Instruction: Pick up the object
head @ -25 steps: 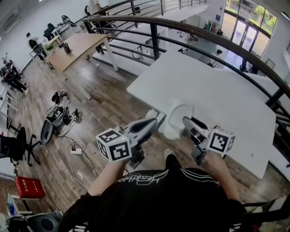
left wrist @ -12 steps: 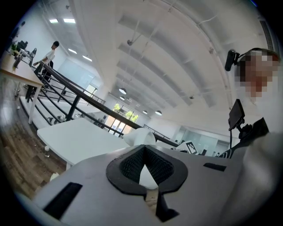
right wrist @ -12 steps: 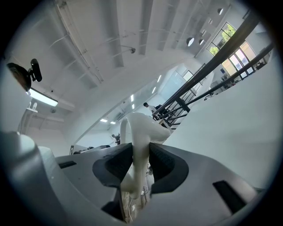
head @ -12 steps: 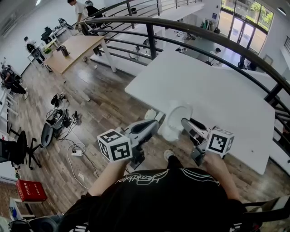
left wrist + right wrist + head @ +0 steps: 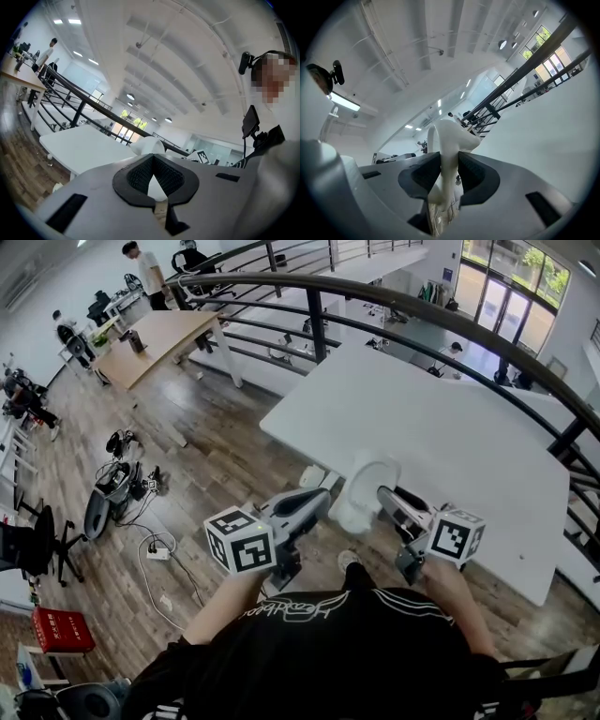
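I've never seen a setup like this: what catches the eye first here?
A curvy white object is at the near edge of the white table, clamped in the right gripper. The left gripper points at it from the other side, and a dark railing curves behind the table.

Left claw (image 5: 153,156) closed, white object (image 5: 148,145) just beyond its tips.

Brown wood-plank floor (image 5: 216,446) fills the left; a white table (image 5: 469,446) sits right of centre beside a dark curved railing (image 5: 394,306). Wooden desk (image 5: 164,338) upper left, bright glazed doors (image 5: 506,301) upper right, red crate (image 5: 58,632) lower left.
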A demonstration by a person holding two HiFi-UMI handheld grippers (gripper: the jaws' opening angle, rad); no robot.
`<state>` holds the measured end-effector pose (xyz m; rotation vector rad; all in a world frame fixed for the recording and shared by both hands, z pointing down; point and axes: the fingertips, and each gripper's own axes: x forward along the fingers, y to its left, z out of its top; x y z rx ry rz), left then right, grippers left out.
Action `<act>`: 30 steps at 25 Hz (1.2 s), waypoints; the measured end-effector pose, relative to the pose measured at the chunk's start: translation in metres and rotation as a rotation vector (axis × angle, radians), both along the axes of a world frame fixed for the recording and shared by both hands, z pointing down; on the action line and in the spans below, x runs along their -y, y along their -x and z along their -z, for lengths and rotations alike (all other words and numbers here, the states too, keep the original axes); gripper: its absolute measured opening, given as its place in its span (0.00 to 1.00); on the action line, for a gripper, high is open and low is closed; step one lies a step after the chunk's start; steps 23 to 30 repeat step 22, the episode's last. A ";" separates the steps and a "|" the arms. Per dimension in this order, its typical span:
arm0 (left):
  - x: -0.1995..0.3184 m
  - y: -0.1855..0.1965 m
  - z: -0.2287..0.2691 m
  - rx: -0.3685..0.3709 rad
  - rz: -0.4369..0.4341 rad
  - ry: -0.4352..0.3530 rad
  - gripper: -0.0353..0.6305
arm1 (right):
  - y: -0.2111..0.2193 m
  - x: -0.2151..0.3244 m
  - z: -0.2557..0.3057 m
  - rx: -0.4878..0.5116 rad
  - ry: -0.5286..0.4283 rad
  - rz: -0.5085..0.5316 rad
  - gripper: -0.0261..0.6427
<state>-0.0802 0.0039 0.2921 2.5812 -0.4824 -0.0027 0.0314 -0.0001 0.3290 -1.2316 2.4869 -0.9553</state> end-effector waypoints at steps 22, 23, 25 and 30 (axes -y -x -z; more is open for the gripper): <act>-0.006 0.003 -0.011 -0.001 0.010 0.030 0.06 | 0.002 -0.006 -0.011 0.006 0.022 0.000 0.21; -0.006 0.003 -0.011 -0.001 0.010 0.030 0.06 | 0.002 -0.006 -0.011 0.006 0.022 0.000 0.21; -0.006 0.003 -0.011 -0.001 0.010 0.030 0.06 | 0.002 -0.006 -0.011 0.006 0.022 0.000 0.21; -0.006 0.003 -0.011 -0.001 0.010 0.030 0.06 | 0.002 -0.006 -0.011 0.006 0.022 0.000 0.21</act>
